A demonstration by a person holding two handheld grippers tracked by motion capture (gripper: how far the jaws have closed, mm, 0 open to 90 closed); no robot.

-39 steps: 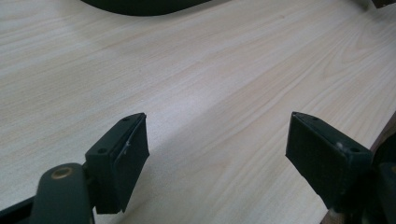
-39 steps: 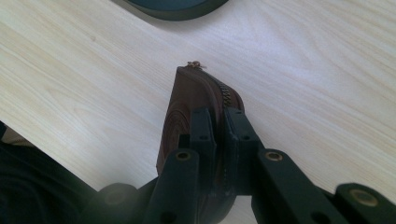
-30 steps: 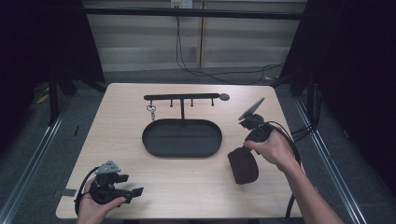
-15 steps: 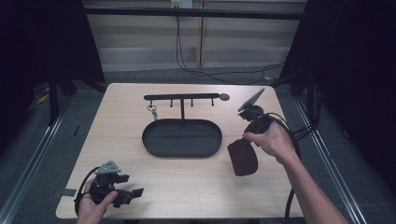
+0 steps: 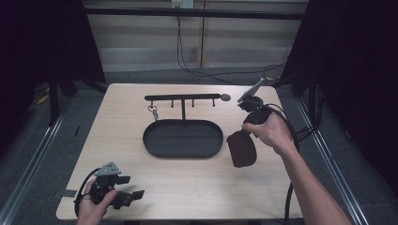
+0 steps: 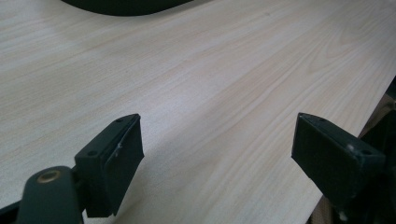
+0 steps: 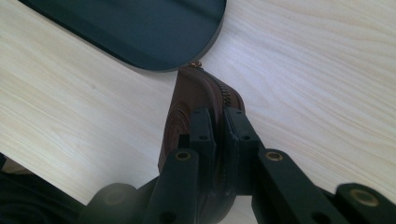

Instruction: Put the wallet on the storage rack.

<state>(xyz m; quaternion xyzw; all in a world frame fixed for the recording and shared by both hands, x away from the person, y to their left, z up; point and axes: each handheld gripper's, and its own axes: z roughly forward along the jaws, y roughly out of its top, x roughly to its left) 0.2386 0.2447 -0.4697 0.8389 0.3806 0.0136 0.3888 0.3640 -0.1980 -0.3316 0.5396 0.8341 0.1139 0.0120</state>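
Observation:
A dark brown zippered pouch [image 5: 241,149] hangs from my right gripper [image 5: 244,133] to the right of the black oval tray [image 5: 183,138]. In the right gripper view the jaws are shut on the brown pouch [image 7: 196,100] along its zipper, which points at the tray's rim [image 7: 154,65] below. My left gripper [image 5: 133,196] rests near the table's front left corner, held by a hand. Its pads [image 6: 119,163] stand wide apart over bare wood, with nothing between them.
A black rack [image 5: 183,97] with small hooks stands behind the tray, a key ring [image 5: 153,112] hanging from its left end. Cables trail off the table's right side. Light wood lies bare between the tray and the front edge.
My right gripper has lifted the pouch and carried it a little toward the back of the table. The left gripper has stayed where it was.

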